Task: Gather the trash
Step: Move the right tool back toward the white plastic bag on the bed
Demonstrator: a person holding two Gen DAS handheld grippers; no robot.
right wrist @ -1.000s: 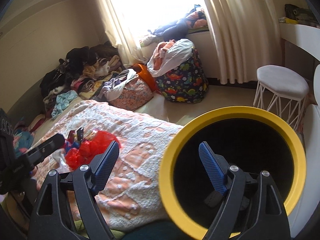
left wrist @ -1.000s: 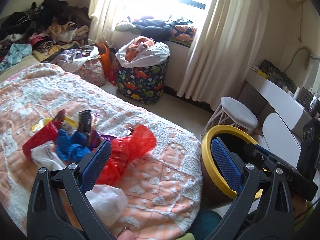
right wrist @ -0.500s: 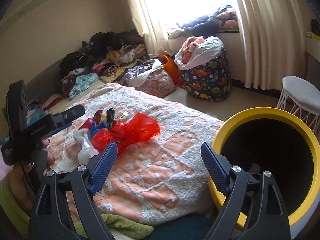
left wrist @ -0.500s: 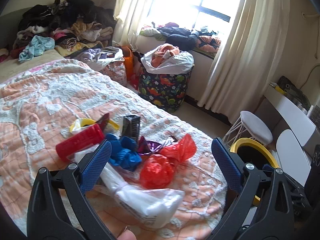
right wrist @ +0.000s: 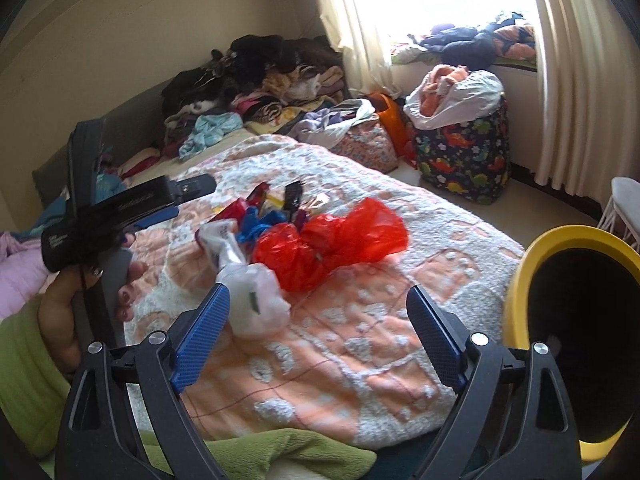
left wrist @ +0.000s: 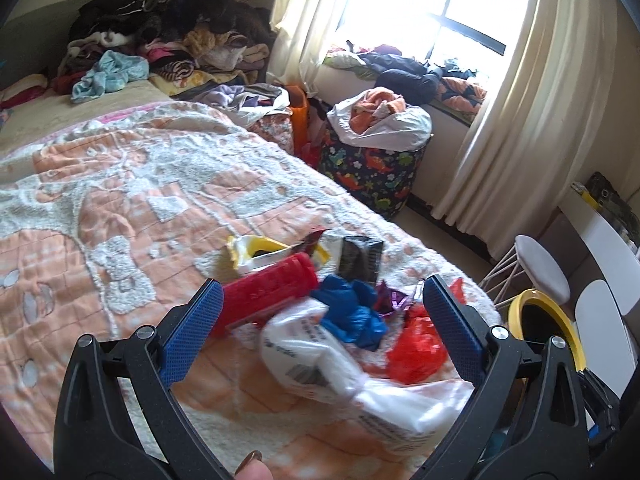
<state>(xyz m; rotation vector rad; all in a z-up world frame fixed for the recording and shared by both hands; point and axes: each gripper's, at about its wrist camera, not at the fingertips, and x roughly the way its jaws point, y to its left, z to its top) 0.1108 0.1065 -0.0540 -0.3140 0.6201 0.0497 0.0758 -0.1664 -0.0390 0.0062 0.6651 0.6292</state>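
A heap of trash lies on the orange and white bedspread [left wrist: 120,208]: a red ribbed tube [left wrist: 272,286], a blue crumpled bag [left wrist: 352,312], a white plastic bag [left wrist: 320,352], a red plastic bag [right wrist: 332,240] and a black wrapper [left wrist: 360,256]. My left gripper [left wrist: 320,330] hangs open just above the heap, nothing between its fingers. My right gripper [right wrist: 318,334] is over the bedspread in front of the heap, its jaws opening and empty. The yellow-rimmed bin [right wrist: 568,320] stands at the right by the bed's edge.
Clothes pile [right wrist: 260,84] at the bed's far end. A dinosaur-print hamper [left wrist: 372,172] and floral bag [right wrist: 368,144] stand on the floor by the curtained window. A white stool [left wrist: 540,268] and white chair stand near the bin. A hand [right wrist: 80,300] holds the left gripper.
Both grippers have swung left from the bin toward the bed. The trash heap now sits between the left fingers' view, and the bin has slid to the right edge. The right jaws widened slightly.
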